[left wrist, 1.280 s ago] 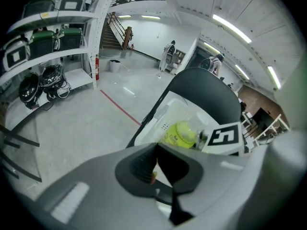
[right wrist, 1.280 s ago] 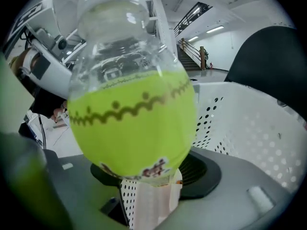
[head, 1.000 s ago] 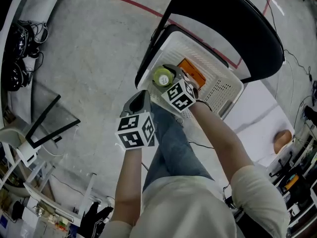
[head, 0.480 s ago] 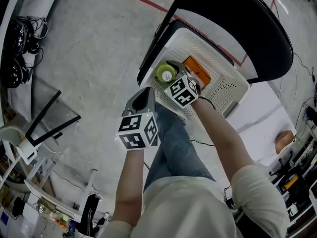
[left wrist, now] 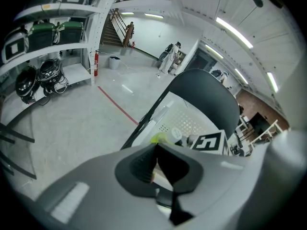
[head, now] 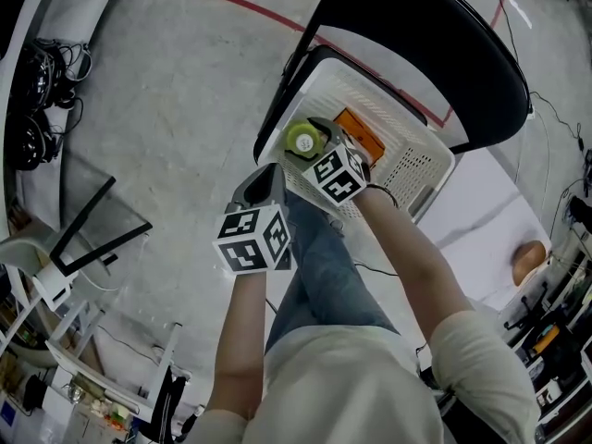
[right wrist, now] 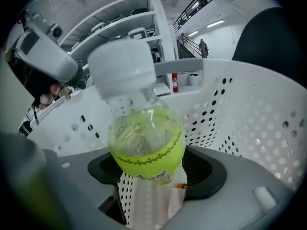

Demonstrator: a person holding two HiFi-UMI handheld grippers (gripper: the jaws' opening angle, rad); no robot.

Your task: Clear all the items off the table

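One green bottle (right wrist: 146,138) stands in the one white basket (head: 407,169) between the jaws of the right gripper (head: 322,144), which have just been opening, while the left gripper (head: 264,185) beside it is closed on nothing.

Head view: the bottle (head: 302,141) is partly covered, and the orange item (head: 361,137) beside it in the basket (head: 412,169) cannot be identified. Right gripper view: the bottle's base is hidden; its label print is illegible.

A white perforated basket (head: 421,169) is carried on the seat of a black chair (head: 444,44), which is stood on the grey floor (head: 185,91). To the right, a tan object (head: 528,262) is seen on the white counter (head: 481,215).
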